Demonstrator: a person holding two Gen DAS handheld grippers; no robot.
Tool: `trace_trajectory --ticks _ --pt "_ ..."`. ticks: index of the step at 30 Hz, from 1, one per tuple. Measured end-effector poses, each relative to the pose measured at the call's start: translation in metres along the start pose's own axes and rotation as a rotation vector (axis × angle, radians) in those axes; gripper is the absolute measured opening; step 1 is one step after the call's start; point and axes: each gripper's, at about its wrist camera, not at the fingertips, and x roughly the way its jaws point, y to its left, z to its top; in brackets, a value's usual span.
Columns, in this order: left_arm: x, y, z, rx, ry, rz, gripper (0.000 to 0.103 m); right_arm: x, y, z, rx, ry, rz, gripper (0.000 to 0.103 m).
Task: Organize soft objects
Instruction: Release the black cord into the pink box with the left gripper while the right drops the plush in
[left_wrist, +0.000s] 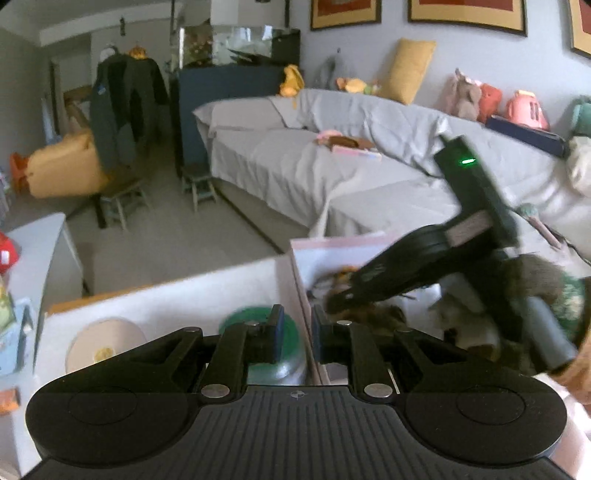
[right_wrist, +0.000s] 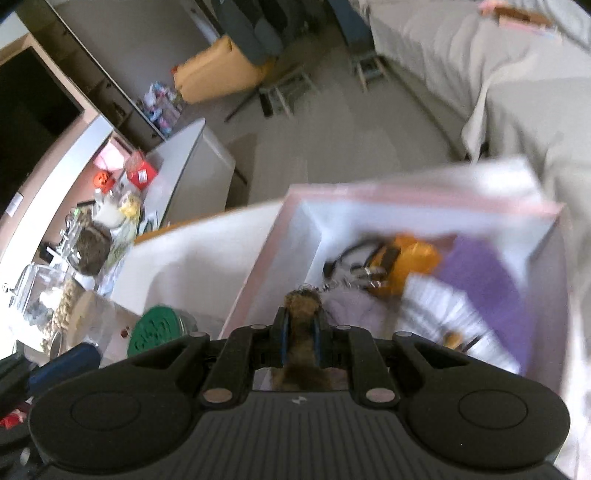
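Note:
A pink-rimmed white box (right_wrist: 295, 206) holds soft toys: an orange plush (right_wrist: 413, 258), a purple one (right_wrist: 480, 288) and a striped white one (right_wrist: 439, 310). My right gripper (right_wrist: 301, 325) is shut on a brown furry plush (right_wrist: 303, 306) over the box's near left part. In the left wrist view the right gripper (left_wrist: 343, 299) reaches down into the box (left_wrist: 332, 243) with the brown plush (left_wrist: 373, 314) at its tip. My left gripper (left_wrist: 297, 332) hangs over the box's left wall, jaws a narrow gap apart, nothing between them.
A green-lidded jar (right_wrist: 159, 328) stands left of the box on the white table (right_wrist: 192, 258). Glass jars (right_wrist: 40, 291) and clutter sit further left. A grey-covered sofa (left_wrist: 332, 162) with plush toys (left_wrist: 469, 96) and a yellow pillow (left_wrist: 410, 70) lies beyond.

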Motion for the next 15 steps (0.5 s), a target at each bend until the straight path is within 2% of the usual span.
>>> trace_trajectory --ticks 3,6,8,10,12,14,15 --pt "-0.007 -0.003 -0.001 0.008 0.013 -0.011 0.018 0.006 0.001 -0.006 0.012 -0.002 -0.015 0.014" --pt "-0.014 0.004 -0.005 0.012 0.014 -0.003 0.018 -0.010 0.008 -0.010 0.001 -0.029 -0.011 0.030" --pt "-0.020 0.006 -0.017 0.012 0.027 0.000 0.018 -0.031 0.017 -0.019 -0.036 -0.076 -0.010 0.052" --pt "-0.026 0.008 -0.033 0.017 0.050 0.012 0.018 -0.058 0.028 -0.031 -0.096 -0.152 -0.024 0.063" --pt "-0.031 0.008 -0.051 0.017 0.069 0.029 0.019 -0.087 0.042 -0.052 -0.174 -0.237 -0.063 0.066" --pt "-0.038 0.009 -0.072 0.013 0.092 0.061 0.021 -0.109 0.053 -0.074 -0.227 -0.295 -0.088 0.078" --pt "-0.042 0.009 -0.080 0.010 0.096 0.077 0.021 -0.119 0.057 -0.091 -0.245 -0.316 -0.105 0.080"
